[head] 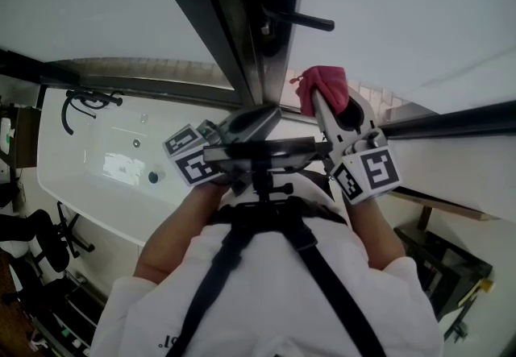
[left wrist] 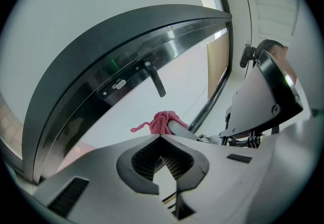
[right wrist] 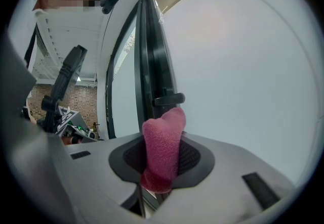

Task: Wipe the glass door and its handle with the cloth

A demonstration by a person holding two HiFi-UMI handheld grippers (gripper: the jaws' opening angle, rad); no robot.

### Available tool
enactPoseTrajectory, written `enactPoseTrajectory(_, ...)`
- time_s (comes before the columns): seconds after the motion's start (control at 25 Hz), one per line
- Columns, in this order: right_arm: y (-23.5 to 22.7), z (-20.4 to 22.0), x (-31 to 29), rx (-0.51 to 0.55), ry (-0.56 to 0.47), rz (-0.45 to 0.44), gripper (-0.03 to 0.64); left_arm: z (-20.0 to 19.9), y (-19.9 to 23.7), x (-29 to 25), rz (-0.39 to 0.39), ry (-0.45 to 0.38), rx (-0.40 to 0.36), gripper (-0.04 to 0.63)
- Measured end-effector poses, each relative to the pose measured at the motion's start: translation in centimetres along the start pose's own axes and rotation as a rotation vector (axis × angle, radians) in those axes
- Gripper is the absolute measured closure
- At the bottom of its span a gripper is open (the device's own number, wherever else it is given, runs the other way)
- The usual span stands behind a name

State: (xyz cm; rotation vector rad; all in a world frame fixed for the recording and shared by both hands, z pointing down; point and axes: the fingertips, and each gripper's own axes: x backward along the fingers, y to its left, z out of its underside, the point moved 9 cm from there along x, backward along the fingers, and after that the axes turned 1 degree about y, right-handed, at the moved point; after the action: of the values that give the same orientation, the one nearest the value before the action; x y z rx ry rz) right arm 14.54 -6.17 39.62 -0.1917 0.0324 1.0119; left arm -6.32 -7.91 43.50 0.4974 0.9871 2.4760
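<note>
The right gripper [right wrist: 161,142] is clamped on the pink cloth [right wrist: 164,132]. The cloth stands up from between its pads as a thick fold, with the bunched top poking past the jaw tips. The left gripper [left wrist: 160,137] has its jaws closed tip to tip with nothing between them. In the head view it sits at about 9 o'clock of the right one, both held close in front of the person's chest. The glass door [right wrist: 243,66] fills the space ahead as a pale pane in a dark frame. Its handle [right wrist: 169,99] is a short dark lever that sticks out from the frame across the pane. In the right gripper view the lever sits at 12 o'clock of the cloth, just above the fold's top. From these views I cannot tell whether cloth and lever touch, though they look near rather than pressed together. I judge this to be the approach, with the cloth aimed at the handle and no wiping stroke in progress. The next move calls for pushing the cloth's free top onto the lever or onto the glass at 3 o'clock of it, with the grip firm enough that the fold does not slip out. The hard jaw tips should stay off the pane.
</note>
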Motion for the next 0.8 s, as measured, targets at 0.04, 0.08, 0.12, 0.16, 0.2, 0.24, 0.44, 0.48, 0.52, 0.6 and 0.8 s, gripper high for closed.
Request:
enactPoseTrajectory(0.04, 0.00, -0.03, 0.02, 0.000, -0.001, -0.001, 0.518, 0.01, -0.02, 0.00, 0.000, -0.001, 0.000, 0.603)
enactPoseTrajectory(0.08, 0.02, -0.06, 0.06, -0.001, -0.003, -0.002, 0.518, 0.02, -0.05, -0.01, 0.000, -0.001, 0.000, 0.603)
enactPoseTrajectory(0.12, 0.05, -0.10, 0.10, -0.001, -0.004, -0.002, 0.518, 0.03, -0.10, -0.01, 0.000, -0.001, 0.000, 0.603)
enactPoseTrajectory(0.16, 0.08, -0.13, 0.15, 0.000, -0.004, -0.003, 0.518, 0.03, -0.15, -0.01, 0.001, 0.000, -0.001, 0.603)
enactPoseTrajectory(0.2, 0.11, -0.15, 0.17, 0.000, -0.005, -0.003, 0.518, 0.03, -0.18, 0.00, 0.001, 0.001, -0.002, 0.603)
enactPoseTrajectory(0.24, 0.13, -0.16, 0.18, 0.001, -0.005, -0.003, 0.518, 0.03, -0.18, 0.02, 0.000, 0.002, -0.002, 0.603)
enactPoseTrajectory(0.44, 0.18, -0.20, 0.27, 0.006, -0.003, -0.003, 0.520, 0.08, -0.23, 0.04, 0.002, 0.001, -0.001, 0.603)
enactPoseTrajectory(0.48, 0.21, -0.20, 0.29, 0.009, -0.002, -0.003, 0.520, 0.10, -0.25, 0.06, 0.003, 0.000, -0.001, 0.603)
enactPoseTrajectory(0.52, 0.25, -0.19, 0.30, 0.011, -0.001, -0.004, 0.520, 0.12, -0.25, 0.08, 0.003, 0.000, -0.001, 0.603)
enactPoseTrajectory(0.6, 0.29, -0.15, 0.28, 0.013, 0.001, -0.005, 0.520, 0.16, -0.21, 0.10, 0.003, 0.000, 0.000, 0.603)
enactPoseTrajectory(0.8, 0.48, -0.35, 0.38, 0.018, 0.002, -0.008, 0.520, 0.15, -0.41, 0.13, 0.005, 0.000, 0.001, 0.603)
